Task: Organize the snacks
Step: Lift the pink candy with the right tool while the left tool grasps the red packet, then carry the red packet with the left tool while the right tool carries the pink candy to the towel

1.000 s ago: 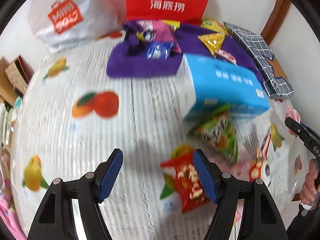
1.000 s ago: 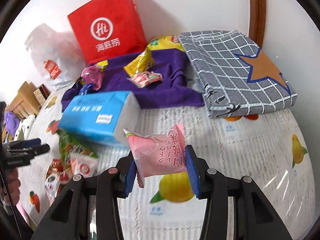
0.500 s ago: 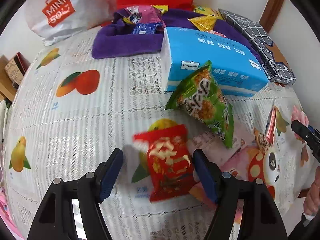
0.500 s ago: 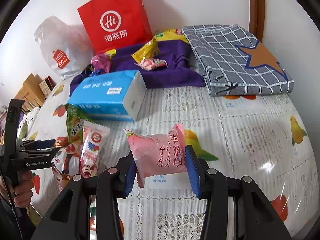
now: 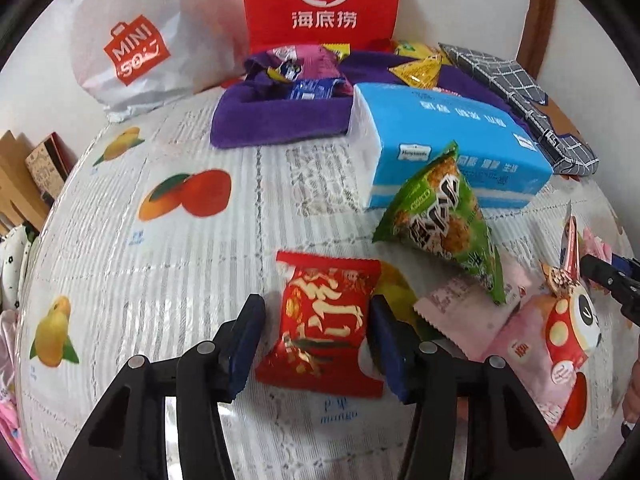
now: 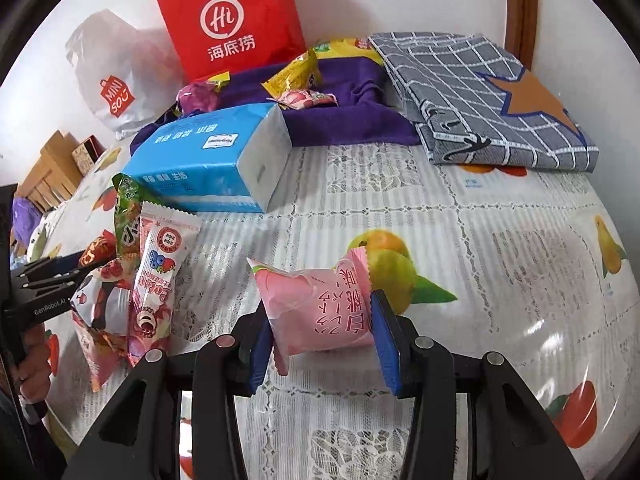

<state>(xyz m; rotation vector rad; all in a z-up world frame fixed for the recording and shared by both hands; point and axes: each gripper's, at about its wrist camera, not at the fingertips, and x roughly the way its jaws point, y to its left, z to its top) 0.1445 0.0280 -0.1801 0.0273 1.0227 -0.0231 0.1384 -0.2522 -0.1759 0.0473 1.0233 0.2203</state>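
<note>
Blue-padded fingers of the left gripper (image 5: 316, 336) are closing around a red snack packet (image 5: 326, 326) lying low in the frame on the bench (image 5: 160, 280); contact cannot be told. A pink peach-print packet (image 6: 316, 312) is clamped in the right gripper (image 6: 320, 340). Green (image 5: 440, 220) and other packets lie loose at right, several on the purple cloth (image 5: 276, 128); sorting seems barely begun.
</note>
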